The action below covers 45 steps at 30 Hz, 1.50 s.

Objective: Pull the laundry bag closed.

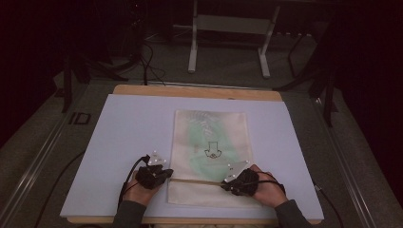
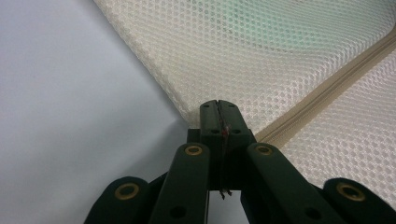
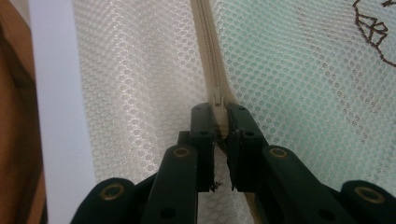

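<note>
left gripper (image 1: 167, 175) pinching mesh bag (image 1: 211, 137) edge; right gripper (image 1: 223, 184) on zipper (image 3: 211, 70)

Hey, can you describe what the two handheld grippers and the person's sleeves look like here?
Both are black. The left gripper and right gripper each carry a grey three-cornered plate with white dots on top, and a black cable trails back from each. Close up, the jaws are matte black linkage bars with brass-coloured pivot rivets and flat rectangular tips. The person wears dark grey long sleeves.

Mesh bag (image 1: 209, 142) contents blurred green; zipper pull (image 3: 218, 100) half hidden.
</note>
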### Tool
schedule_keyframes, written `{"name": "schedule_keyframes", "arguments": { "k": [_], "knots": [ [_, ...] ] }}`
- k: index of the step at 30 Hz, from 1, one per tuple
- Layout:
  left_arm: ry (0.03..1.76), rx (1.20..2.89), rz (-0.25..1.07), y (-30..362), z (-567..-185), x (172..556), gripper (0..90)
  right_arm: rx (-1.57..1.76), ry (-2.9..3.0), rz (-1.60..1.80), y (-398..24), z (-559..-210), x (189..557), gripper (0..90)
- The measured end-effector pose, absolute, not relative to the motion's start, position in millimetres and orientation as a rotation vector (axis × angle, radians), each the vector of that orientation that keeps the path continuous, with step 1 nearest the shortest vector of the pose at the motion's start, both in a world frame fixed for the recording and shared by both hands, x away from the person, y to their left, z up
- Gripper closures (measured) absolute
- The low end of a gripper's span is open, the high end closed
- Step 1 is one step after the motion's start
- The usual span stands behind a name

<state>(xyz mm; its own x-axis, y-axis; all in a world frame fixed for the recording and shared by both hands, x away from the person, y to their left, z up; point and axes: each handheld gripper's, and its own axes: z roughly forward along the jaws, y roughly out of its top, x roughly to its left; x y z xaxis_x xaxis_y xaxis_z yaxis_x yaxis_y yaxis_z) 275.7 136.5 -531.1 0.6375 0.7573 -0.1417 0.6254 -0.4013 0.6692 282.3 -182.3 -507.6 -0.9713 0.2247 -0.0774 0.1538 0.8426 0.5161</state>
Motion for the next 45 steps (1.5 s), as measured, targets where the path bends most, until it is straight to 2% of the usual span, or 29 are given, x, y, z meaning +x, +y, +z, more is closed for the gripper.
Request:
{"name": "schedule_keyframes", "arguments": {
  "k": [45],
  "knots": [
    [1.076, 2.149, 0.244, 136.0, -530.9, 275.2, 89.6, 0.408, 2.863, 0.777, -228.3, -501.5, 280.7, 82.3]
  ]
}}
